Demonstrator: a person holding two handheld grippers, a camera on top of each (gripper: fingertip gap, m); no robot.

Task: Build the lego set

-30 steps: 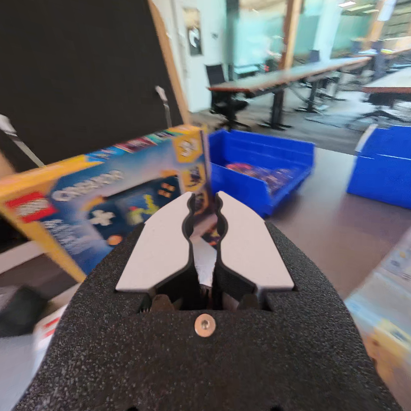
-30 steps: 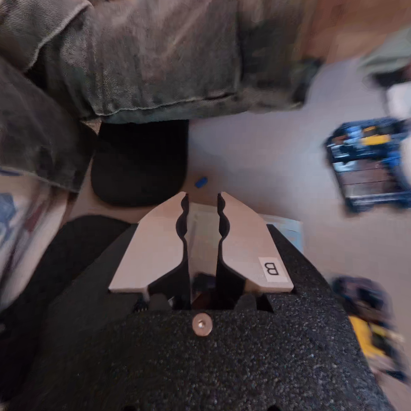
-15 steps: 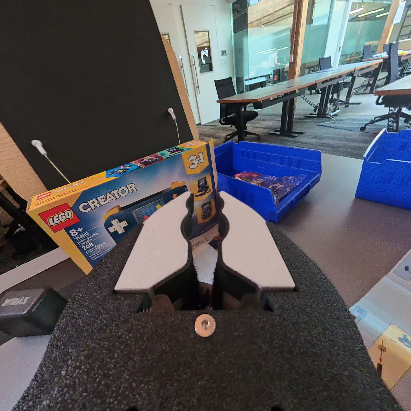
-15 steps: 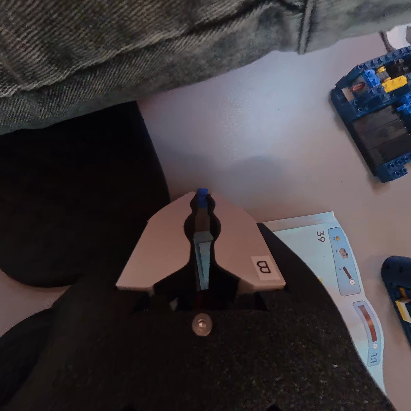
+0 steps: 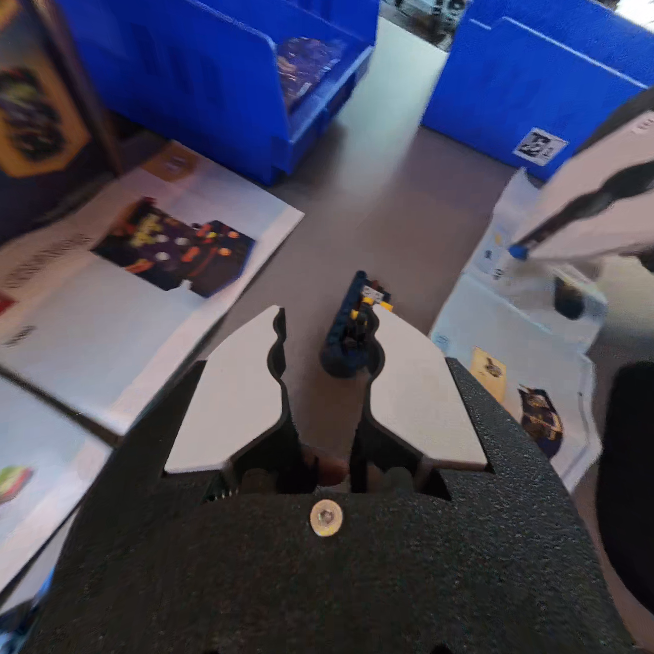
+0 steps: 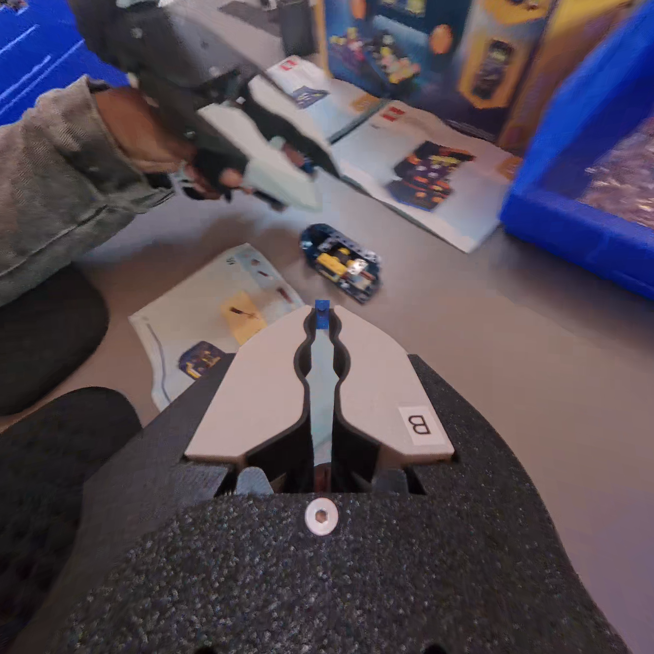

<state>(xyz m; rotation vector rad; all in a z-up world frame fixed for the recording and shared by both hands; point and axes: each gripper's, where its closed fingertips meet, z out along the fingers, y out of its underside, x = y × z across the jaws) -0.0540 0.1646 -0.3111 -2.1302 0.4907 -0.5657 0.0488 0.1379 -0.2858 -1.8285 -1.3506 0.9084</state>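
My left gripper (image 5: 327,313) is open with its jaws wide, tilted down over the grey table (image 5: 371,198). Below it lies a dark blue brick model with yellow parts (image 5: 348,329), seen between the fingers near the right one and not gripped. In the right wrist view the model (image 6: 339,263) rests on the table, and the left gripper (image 6: 311,166), held by a hand, hovers above it. My right gripper (image 6: 322,309) is shut on a small blue brick (image 6: 322,315), held above the table short of the model. That brick also shows at the right gripper's tip in the left wrist view (image 5: 518,252).
Two blue bins (image 5: 198,78) (image 5: 531,78) stand at the back, one holding a plastic bag of parts. Instruction booklets lie to the left (image 5: 148,283) and right (image 6: 212,308) of the model. A toy box (image 6: 424,53) stands behind. A grey sleeve (image 6: 53,184) is at the left.
My left gripper swung down from facing the toy box to the table and opened wide. My right gripper closed on the small blue brick, lifted it and moved towards the model.
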